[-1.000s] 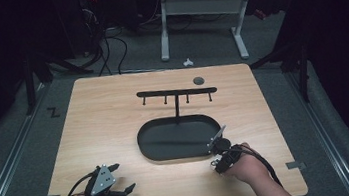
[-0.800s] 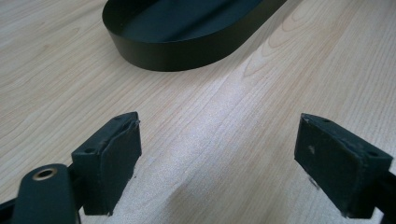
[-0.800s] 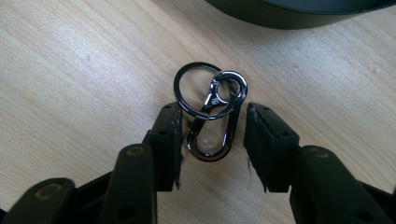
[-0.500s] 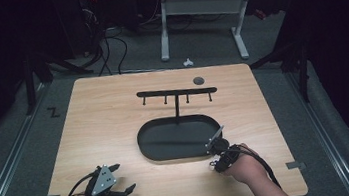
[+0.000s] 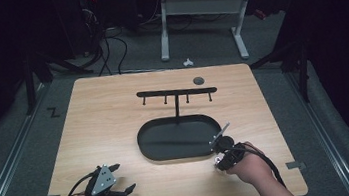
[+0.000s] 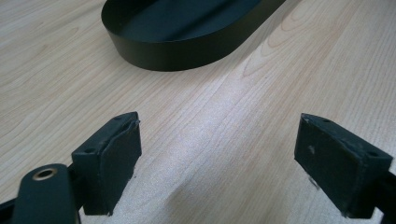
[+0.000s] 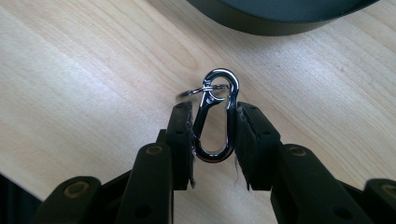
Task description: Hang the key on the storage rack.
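Right gripper point(image 7: 212, 135) jaws have just been closing; now pinching the carabiner clip point(image 7: 215, 116) near the tray's point(image 5: 146, 147) right end. Grasp looks secured, ready to lift. Left gripper point(image 6: 219, 158) spread, idle.

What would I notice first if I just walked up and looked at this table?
Probably the shiny silver clip with a little ring on it, pinched in the right tool near the table's front right. Next, the big black oval tray mid-table, with a black hook rack standing behind it.
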The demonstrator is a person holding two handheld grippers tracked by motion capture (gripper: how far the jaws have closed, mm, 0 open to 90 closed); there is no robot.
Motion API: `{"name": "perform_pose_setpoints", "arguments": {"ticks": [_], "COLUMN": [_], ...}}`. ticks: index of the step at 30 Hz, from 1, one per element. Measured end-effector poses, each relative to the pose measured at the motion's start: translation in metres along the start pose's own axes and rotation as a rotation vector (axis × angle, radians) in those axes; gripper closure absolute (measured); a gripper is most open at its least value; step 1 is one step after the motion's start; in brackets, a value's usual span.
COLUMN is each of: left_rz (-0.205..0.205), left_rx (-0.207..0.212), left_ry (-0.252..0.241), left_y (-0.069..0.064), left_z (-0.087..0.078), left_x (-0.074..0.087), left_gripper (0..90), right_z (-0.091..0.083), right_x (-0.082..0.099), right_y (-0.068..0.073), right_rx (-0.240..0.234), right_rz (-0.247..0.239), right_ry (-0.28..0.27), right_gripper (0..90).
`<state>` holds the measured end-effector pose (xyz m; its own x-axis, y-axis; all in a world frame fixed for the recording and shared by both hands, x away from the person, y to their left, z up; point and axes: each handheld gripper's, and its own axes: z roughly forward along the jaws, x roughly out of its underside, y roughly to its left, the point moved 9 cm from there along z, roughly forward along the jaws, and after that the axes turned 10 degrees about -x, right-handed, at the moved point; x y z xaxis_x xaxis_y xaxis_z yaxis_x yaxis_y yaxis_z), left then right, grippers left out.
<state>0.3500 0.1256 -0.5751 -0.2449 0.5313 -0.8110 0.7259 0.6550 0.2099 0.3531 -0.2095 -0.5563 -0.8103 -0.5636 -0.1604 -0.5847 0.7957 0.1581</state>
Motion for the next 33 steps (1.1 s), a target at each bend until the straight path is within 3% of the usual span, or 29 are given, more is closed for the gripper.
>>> {"name": "perform_pose_setpoints", "arguments": {"ticks": [1, 6, 20, 33], "left_rz": [0.001, 0.003, 0.001, 0.011], "left_rx": [-0.001, -0.002, -0.005, -0.010], "left_ry": [-0.002, -0.003, -0.001, -0.002], "left_y": [0.000, 0.000, 0.000, -0.001], "left_z": [0.000, 0.000, 0.000, 0.000], "left_x": [0.000, 0.000, 0.000, 0.000], "left_gripper": [15.2, 15.2, 15.2, 15.2], "right_z": [-0.002, -0.012, -0.047, -0.081], "right_x": [0.001, 0.001, -0.008, -0.017], "right_y": [0.002, 0.003, -0.005, -0.012], "right_rx": [0.001, -0.005, -0.010, 0.032], "right_rz": [0.017, 0.012, 0.045, 0.049], "right_ry": [0.003, -0.006, -0.061, -0.081], "right_gripper": [68.3, 68.4, 68.3, 68.3]}}
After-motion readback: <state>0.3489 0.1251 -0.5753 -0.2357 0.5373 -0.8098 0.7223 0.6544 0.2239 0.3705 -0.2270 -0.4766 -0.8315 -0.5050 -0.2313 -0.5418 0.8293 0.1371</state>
